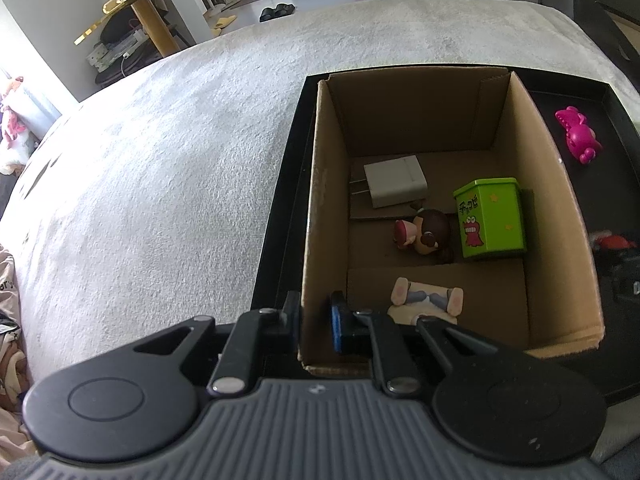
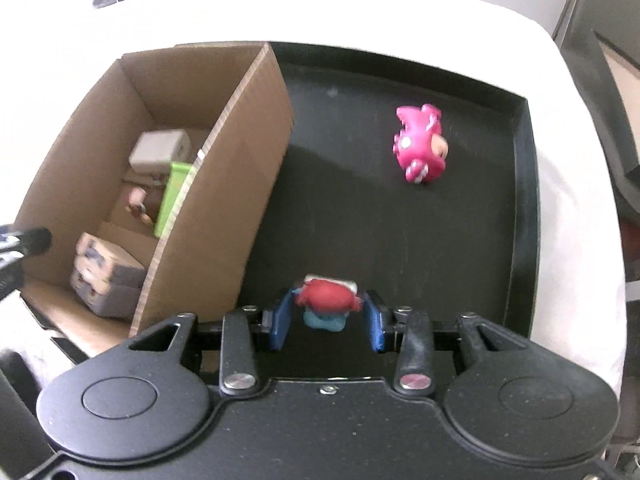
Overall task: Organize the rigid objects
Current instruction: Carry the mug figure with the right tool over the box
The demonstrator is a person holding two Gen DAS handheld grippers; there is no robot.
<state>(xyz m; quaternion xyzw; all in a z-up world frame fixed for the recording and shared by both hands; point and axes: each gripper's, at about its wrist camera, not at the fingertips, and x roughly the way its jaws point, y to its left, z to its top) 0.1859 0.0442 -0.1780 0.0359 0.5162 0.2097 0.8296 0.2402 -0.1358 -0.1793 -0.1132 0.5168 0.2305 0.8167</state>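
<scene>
A cardboard box (image 1: 332,184) stands in a black tray (image 2: 520,216). In it lie a white charger (image 1: 394,180), a green tin (image 1: 490,218), a brown-haired figurine (image 1: 424,234) and a beige figurine (image 1: 428,300). My left gripper (image 1: 316,320) is shut on the box's left wall, one finger on each side. My right gripper (image 2: 327,320) is open around a red-haired figurine (image 2: 326,300) on the tray floor. A pink dinosaur toy (image 2: 420,144) lies farther back on the tray; it also shows in the left wrist view (image 1: 578,134).
The tray rests on a white textured cloth (image 1: 160,160). A gold-edged side table (image 1: 136,12) with glassware stands far left. Dark furniture lies to the right.
</scene>
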